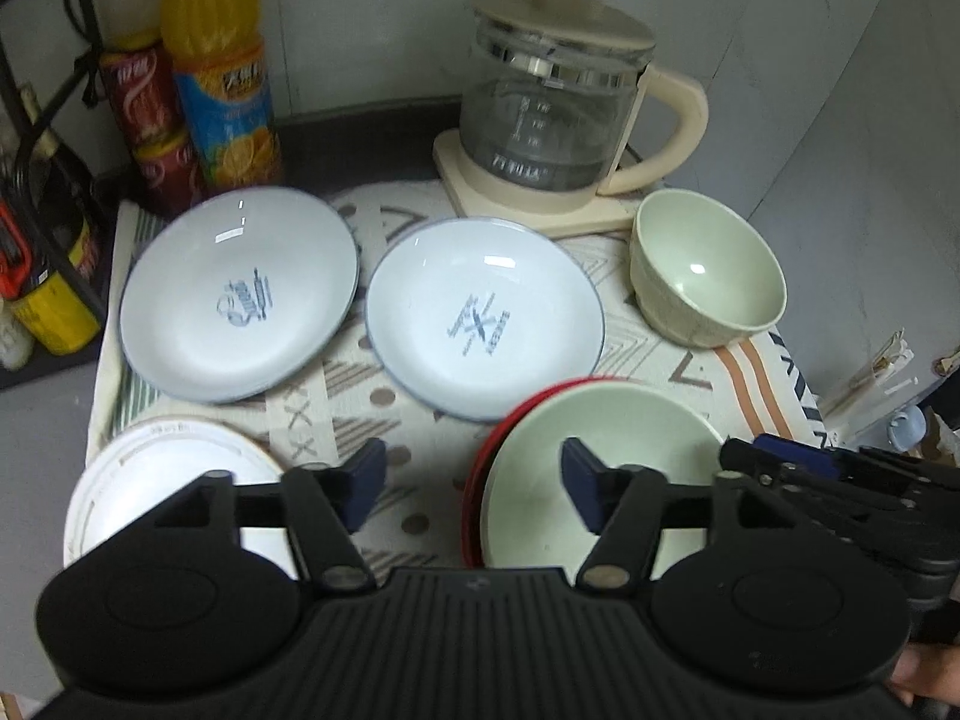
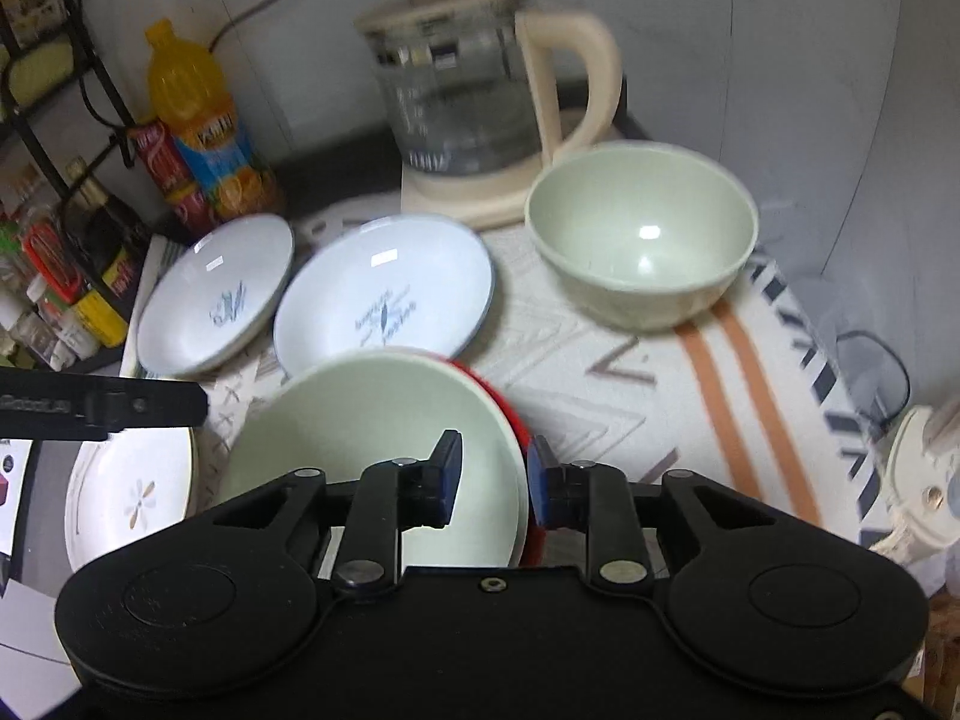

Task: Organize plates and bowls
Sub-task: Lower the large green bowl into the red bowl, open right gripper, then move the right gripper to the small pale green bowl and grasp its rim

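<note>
Two white blue-rimmed plates sit side by side on the patterned cloth: the left plate (image 1: 237,294) (image 2: 216,294) and the middle plate (image 1: 483,318) (image 2: 384,300). A green bowl (image 1: 708,267) (image 2: 642,234) stands at the right by the kettle. A second green bowl (image 1: 600,474) (image 2: 372,456) sits nested in a red bowl (image 1: 480,480) (image 2: 510,414) at the front. A white flower plate (image 1: 156,480) (image 2: 132,498) lies at front left. My left gripper (image 1: 474,480) is open and empty above the cloth. My right gripper (image 2: 495,477) straddles the nested bowls' right rim, jaws slightly apart.
A glass kettle (image 1: 552,102) (image 2: 462,102) on a cream base stands at the back. An orange juice bottle (image 1: 222,78) (image 2: 198,120) and red cans (image 1: 150,120) stand at back left beside a black rack (image 1: 54,138). The cloth's right edge drops off.
</note>
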Available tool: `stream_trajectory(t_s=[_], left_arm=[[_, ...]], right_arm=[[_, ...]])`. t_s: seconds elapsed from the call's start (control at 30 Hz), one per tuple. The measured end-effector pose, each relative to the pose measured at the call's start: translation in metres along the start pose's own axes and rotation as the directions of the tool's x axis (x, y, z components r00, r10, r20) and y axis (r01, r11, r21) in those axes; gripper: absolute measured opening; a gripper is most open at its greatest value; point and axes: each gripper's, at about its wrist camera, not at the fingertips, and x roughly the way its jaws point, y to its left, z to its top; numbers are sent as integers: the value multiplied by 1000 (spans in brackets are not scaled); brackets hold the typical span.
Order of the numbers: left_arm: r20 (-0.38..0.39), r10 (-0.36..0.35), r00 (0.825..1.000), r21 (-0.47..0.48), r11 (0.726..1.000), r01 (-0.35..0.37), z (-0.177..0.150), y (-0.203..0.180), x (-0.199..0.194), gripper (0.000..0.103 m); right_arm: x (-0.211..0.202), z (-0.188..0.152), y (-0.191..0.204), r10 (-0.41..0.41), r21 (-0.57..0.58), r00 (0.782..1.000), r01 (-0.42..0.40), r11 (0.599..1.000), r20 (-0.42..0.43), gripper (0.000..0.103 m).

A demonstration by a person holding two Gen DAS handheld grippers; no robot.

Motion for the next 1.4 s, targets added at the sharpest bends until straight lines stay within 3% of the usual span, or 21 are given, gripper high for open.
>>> stream_trajectory(t_s=[0.1, 0.13, 0.27, 0.4, 0.57, 1.17, 1.4], left_arm=[[13, -8, 1000, 7, 1000, 8, 6, -7, 1, 70], [14, -11, 1000, 11, 1000, 11, 8, -11, 2, 70], [17, -30, 999, 37, 999, 29, 15, -25, 8, 72], [18, -53, 998, 66, 996, 52, 21, -40, 16, 72], [16, -84, 996, 90, 993, 82, 29, -60, 25, 72], [-19, -124, 992, 134, 983, 125, 59, -96, 68, 72], [-20, -132, 991, 106, 985, 133, 72, -99, 87, 72]], right_arm=[[-9, 6, -9, 7, 29, 1000, -7, 1000, 29, 27], [-11, 7, -13, 5, 38, 999, -7, 999, 37, 33], [-21, 12, -30, -22, 78, 995, 15, 997, 94, 70], [-26, 15, -47, -44, 117, 993, 30, 993, 113, 76], [-32, 16, -60, -75, 146, 986, 53, 988, 151, 90], [-23, 29, -93, -166, 229, 964, 117, 966, 207, 98], [-9, 42, -106, -148, 259, 962, 86, 962, 228, 98]])
